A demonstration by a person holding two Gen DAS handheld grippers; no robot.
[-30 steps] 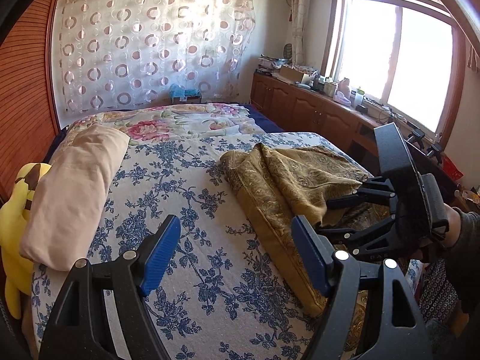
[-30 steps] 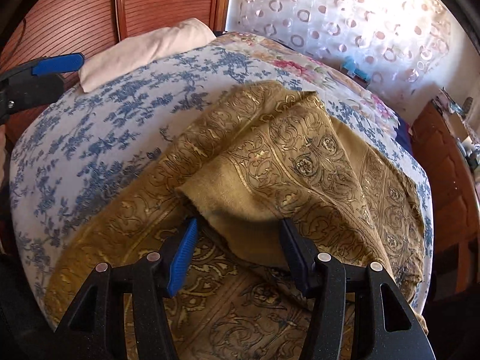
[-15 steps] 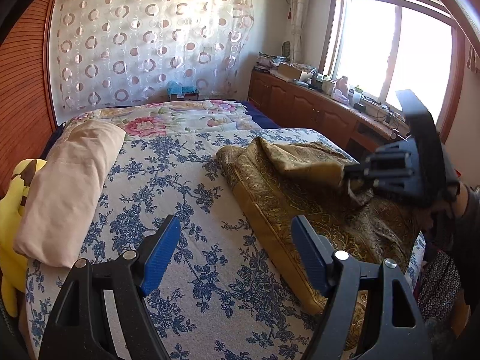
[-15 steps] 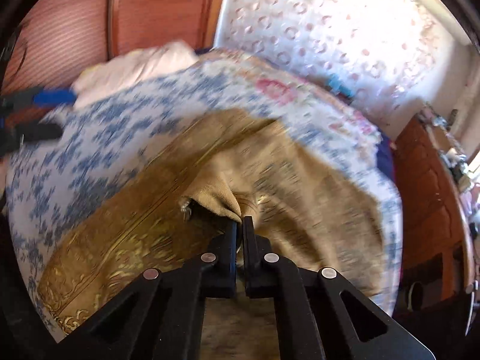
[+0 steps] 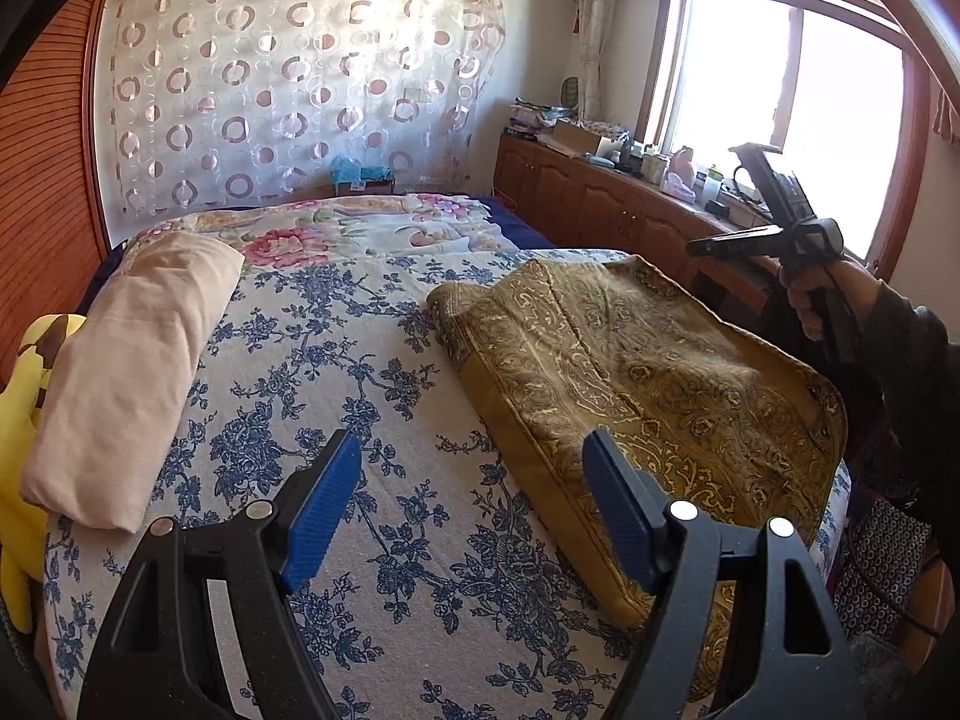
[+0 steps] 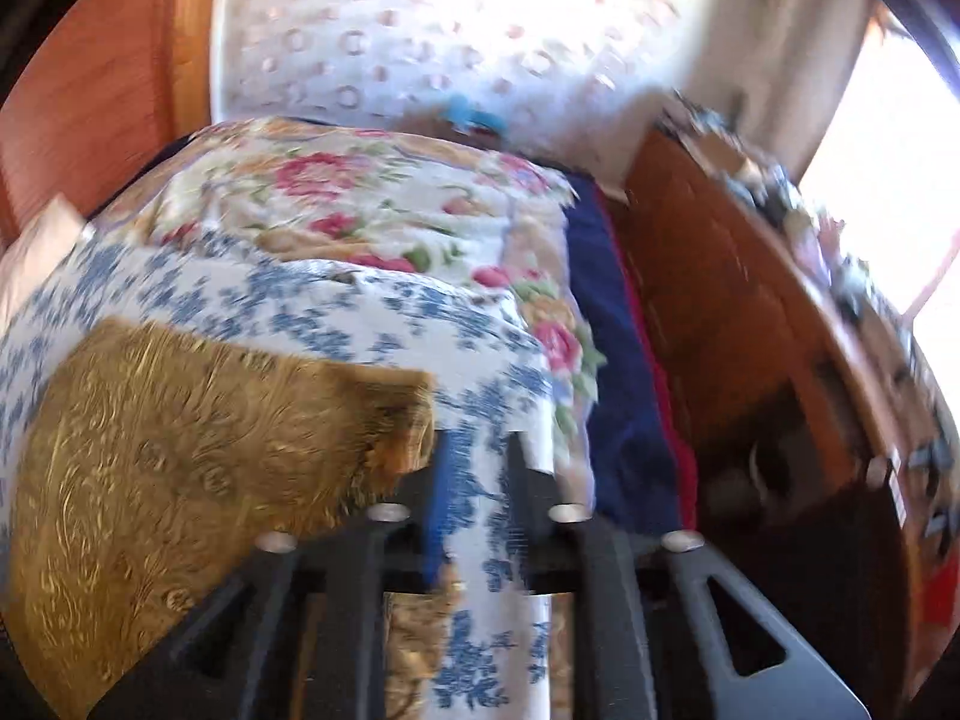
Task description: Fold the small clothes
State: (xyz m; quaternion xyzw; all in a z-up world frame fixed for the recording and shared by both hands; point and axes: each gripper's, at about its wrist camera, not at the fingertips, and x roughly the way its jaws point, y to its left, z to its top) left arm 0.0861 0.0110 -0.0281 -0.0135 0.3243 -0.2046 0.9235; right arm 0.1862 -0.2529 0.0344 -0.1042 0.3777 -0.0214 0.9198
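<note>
The work surface is a bed (image 5: 372, 396) covered by a white spread with blue flowers; a second quilt with pink and red flowers (image 5: 336, 228) lies at its far end. A wood-panelled wall runs along the left side, a sheer curtain with ring pattern (image 5: 300, 78) hangs behind the bed, and a bright window (image 5: 798, 114) stands above a cluttered wooden cabinet (image 5: 606, 204) on the right. A cream pillow (image 5: 132, 360) lies on the left edge beside a yellow plush toy (image 5: 24, 420).

The gold patterned cloth (image 5: 648, 378) lies folded flat on the right half of the bed.

No legible writing or brand marks are visible.

The left gripper (image 5: 474, 504) hovers over the spread, fingers apart, holding nothing. The right gripper (image 6: 474, 498), blurred, is just beside the cloth's corner with a narrow gap between its fingers, holding nothing.
</note>
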